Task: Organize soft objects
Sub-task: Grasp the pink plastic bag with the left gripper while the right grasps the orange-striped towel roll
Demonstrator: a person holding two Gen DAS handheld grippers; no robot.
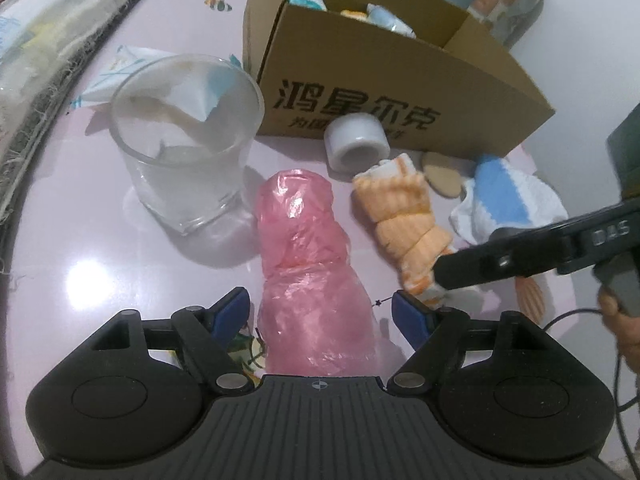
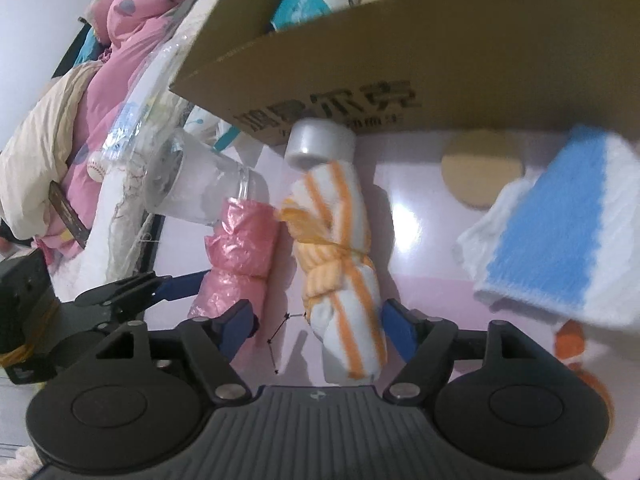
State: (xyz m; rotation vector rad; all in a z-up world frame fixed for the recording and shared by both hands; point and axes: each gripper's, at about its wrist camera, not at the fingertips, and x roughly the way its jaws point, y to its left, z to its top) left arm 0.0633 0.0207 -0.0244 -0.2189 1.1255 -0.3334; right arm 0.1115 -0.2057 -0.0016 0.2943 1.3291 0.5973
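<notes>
Lying between left pads: crumpled pink plastic bag roll (image 1: 308, 264), on the pale pink tabletop (image 1: 120, 280)
Left gripper (image 1: 320, 308): wide, pads clear of it
Right gripper (image 2: 318, 320): wide, straddling the orange-striped white rolled towel (image 2: 344, 280)
Behind: brown cardboard box (image 1: 400, 92)

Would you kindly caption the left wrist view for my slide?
Open left gripper straddles a pink plastic bag beside a glass jar.
</notes>
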